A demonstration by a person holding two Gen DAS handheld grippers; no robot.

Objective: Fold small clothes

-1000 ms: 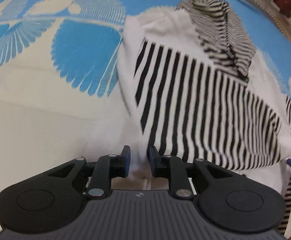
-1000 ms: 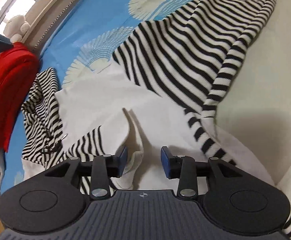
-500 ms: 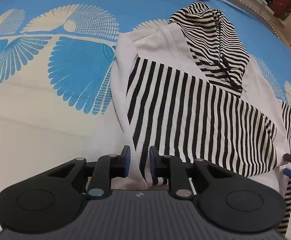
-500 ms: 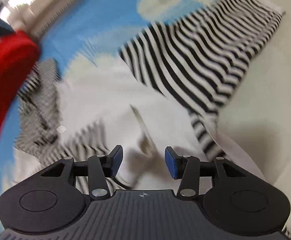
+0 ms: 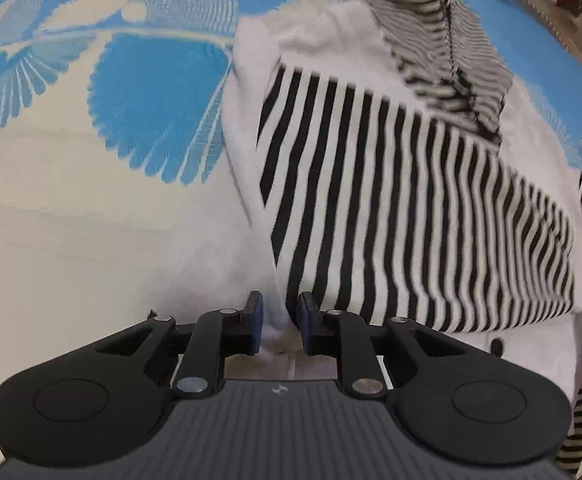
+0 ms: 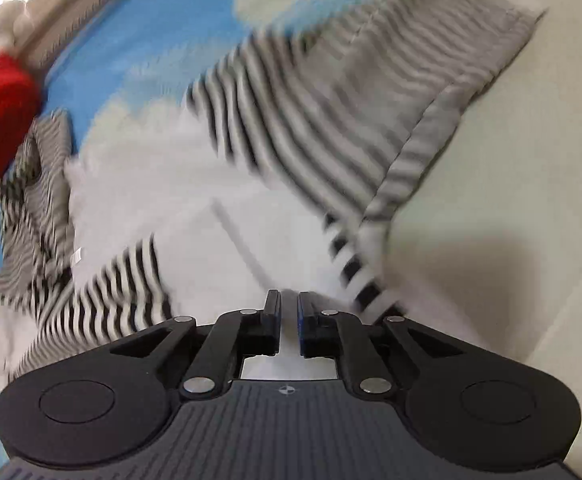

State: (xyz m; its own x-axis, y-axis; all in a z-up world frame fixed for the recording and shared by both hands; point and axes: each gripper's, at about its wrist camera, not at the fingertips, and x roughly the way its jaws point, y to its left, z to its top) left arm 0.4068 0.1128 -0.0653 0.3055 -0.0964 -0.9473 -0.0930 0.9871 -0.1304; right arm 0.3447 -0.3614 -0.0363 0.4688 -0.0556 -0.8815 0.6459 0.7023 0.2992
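The striped hoodie [image 5: 391,184] lies spread on the bed [image 5: 71,220] ahead of both tools. The left tool [image 5: 279,316] pinches its white hem; the right tool [image 6: 289,316] is clamped on white fabric too

white hooded top [image 5: 331,52], black-striped sleeves folded across, spread flat, hood [image 5: 443,40] farthest
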